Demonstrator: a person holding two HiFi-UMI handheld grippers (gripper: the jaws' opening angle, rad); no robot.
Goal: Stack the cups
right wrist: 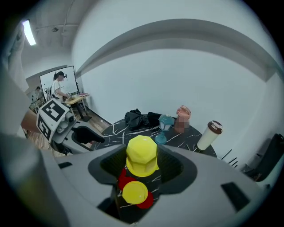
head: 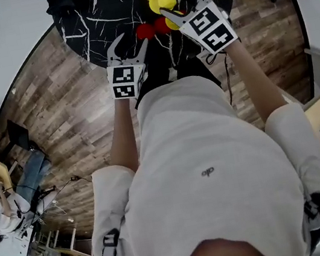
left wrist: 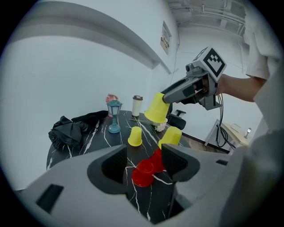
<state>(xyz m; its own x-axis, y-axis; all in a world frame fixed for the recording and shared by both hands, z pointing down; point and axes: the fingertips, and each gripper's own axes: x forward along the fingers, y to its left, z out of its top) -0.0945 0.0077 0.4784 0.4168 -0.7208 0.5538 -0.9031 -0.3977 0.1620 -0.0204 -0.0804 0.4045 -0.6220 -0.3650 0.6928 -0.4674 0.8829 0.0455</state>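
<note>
Carrying an upturned yellow plastic cup [right wrist: 142,155] clamped between its jaws, the right gripper [right wrist: 142,160] hangs above the round black marble-patterned table [left wrist: 88,142], clear of its top. Directly below the held cup in the right gripper view stands another yellow cup [right wrist: 135,193], mouth down, with two red plastic cups [left wrist: 145,173] just beside it. That standing cup looks like the natural target. To do this well, I would level the held cup first, since it sits tilted in the left gripper view, and bring its open mouth square over the standing cup's base before descending. Otherwise the rim may catch an edge and knock the light cup into the red ones. Lower it straight down until it sleeves over, and part the jaws only once it rests. A third yellow cup [left wrist: 135,136] stands apart, further back. The left gripper [left wrist: 143,156], jaws spread with nothing between them, hovers low over the red cups and could steady the target if it slides
</note>
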